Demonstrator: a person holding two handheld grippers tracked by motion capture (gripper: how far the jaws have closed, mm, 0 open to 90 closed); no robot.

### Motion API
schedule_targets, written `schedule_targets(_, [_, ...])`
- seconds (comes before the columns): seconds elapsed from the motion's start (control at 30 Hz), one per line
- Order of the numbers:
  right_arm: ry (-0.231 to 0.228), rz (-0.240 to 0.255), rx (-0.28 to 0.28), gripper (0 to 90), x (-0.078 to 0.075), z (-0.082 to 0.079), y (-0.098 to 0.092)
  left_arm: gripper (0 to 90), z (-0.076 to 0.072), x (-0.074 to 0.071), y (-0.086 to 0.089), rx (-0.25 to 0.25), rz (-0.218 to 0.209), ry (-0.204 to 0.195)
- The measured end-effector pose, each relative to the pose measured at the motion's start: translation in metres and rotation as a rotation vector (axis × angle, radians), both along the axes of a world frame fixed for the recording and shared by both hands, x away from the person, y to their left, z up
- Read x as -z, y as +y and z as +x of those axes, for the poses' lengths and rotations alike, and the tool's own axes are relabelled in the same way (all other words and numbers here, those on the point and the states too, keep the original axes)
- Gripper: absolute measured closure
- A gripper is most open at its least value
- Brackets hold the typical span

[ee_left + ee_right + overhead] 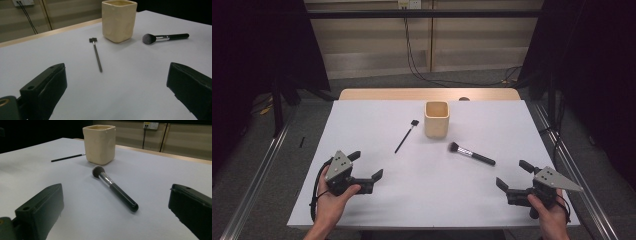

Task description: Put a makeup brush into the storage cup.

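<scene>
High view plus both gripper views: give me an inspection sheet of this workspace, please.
Surface: white table, wooden strip at the far edge.
Job's things: cream square cup upright; makeup brush lying right of it; thin black applicator lying left of it.
Clutter: nothing seen.
Grippers: left tool and right tool both open, empty, near the table's front corners.
Cables: black cables hanging from a wall socket.
Surroundings: dark curtains either side, grey floor.

A lab: black curtains (257, 45) and rails (252, 180) surround the table (362, 115).
</scene>
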State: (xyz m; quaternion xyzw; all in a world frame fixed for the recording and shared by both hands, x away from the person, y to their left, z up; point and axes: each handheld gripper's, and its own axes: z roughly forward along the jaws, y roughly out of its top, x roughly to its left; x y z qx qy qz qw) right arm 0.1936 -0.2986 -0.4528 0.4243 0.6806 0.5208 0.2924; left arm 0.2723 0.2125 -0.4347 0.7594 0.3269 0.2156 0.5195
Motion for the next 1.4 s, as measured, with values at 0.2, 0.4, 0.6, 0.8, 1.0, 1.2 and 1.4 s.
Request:
schedule_targets(0.2, [0.001, 0.004, 0.000, 0.0, 0.000, 0.000, -0.001, 2.4, 0.010, -0.001, -0.006, -0.005, 0.000, -0.006])
schedule_targets(0.4, [0.002, 0.003, -0.002, 0.0, 0.000, 0.000, 0.000, 2.7, 0.023, -0.004, -0.011, 0.006, 0.009, -0.007])
schedule_targets(0.6, [0.001, 0.002, 0.000, 0.0, 0.000, 0.001, -0.001, 2.6, 0.040, -0.004, -0.015, -0.011, 0.002, -0.004])
schedule_targets(0.8, [-0.001, 0.007, 0.000, 0.0, 0.000, 0.000, -0.001, 2.6, 0.052, -0.005, -0.018, -0.030, -0.011, -0.021])
schedule_targets(1.0, [0.000, 0.009, 0.007, 0.0, 0.000, 0.001, -0.002, 2.6, 0.070, -0.014, -0.030, -0.031, -0.014, -0.033])
schedule_targets(1.2, [0.000, 0.010, 0.004, 0.0, 0.000, 0.001, -0.002, 2.5, 0.084, -0.020, -0.043, -0.024, -0.019, -0.039])
schedule_targets(1.4, [0.000, 0.007, 0.002, 0.0, 0.000, 0.001, -0.002, 2.7, 0.095, -0.021, -0.053, -0.032, -0.018, -0.035])
